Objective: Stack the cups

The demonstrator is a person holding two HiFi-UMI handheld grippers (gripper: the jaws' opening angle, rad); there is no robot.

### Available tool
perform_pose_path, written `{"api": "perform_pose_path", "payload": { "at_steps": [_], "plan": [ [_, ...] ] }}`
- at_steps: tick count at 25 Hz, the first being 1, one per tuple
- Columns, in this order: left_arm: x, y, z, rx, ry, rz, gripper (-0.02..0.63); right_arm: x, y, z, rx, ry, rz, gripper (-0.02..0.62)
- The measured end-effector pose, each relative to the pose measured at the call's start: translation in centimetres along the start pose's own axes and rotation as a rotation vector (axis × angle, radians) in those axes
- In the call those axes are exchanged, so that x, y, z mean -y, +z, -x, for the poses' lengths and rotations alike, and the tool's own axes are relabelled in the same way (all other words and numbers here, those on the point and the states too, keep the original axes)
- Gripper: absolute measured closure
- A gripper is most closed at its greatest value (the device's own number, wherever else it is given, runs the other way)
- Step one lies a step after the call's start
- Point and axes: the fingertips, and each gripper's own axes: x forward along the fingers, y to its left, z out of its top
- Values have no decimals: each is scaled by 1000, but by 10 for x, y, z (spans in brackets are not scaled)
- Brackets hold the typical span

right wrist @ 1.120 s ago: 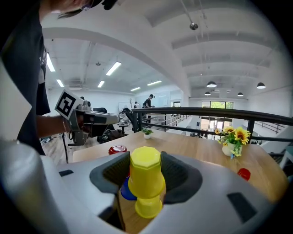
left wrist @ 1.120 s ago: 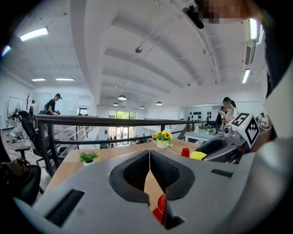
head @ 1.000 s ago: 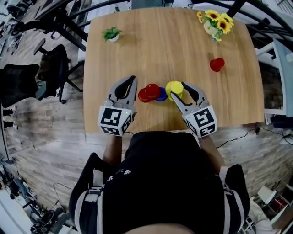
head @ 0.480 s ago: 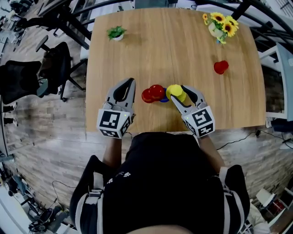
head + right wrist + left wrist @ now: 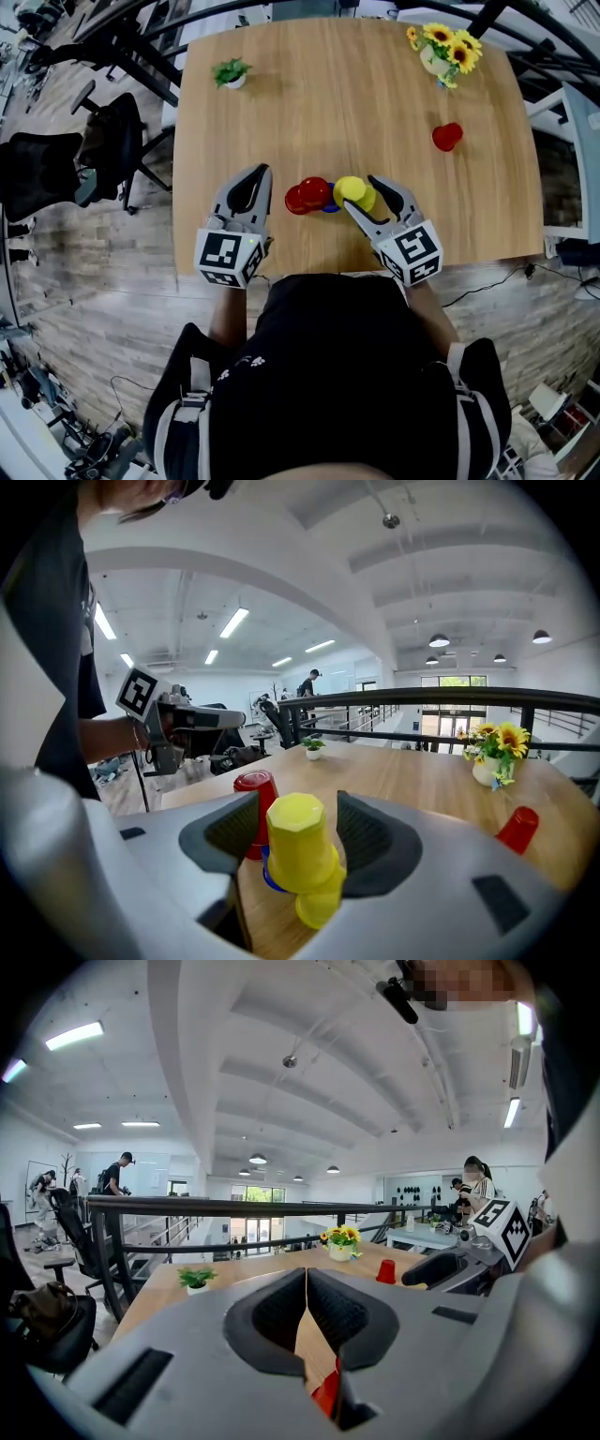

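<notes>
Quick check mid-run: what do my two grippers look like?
The left gripper and right gripper are light grey plastic, with curved jaws lined in dark ribbed pads. Each carries a white cube printed with black square markers. The person wears a black top.

- Left gripper (image 5: pixel 259 174) points forward, its jaws pressed together.
- Right gripper (image 5: pixel 359 191) angles inward to the left, its jaws clamped on a yellow cup (image 5: pixel 298 850).
</notes>
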Motion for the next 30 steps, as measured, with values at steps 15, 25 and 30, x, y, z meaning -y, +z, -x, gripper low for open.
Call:
{"api": "perform_pose_path", "payload": {
  "at_steps": [15, 25, 30],
  "plan": [
    [-4, 11, 5, -9, 92, -25, 592, 178, 3, 74, 169, -473, -155, 336],
    [-7, 15, 7, -21, 173, -32, 592, 261, -32, 77, 109, -631, -187, 315],
    [-6, 12, 7, -43, 213, -31, 592, 293, -55, 72, 62, -667, -213, 310]
  ]
}}
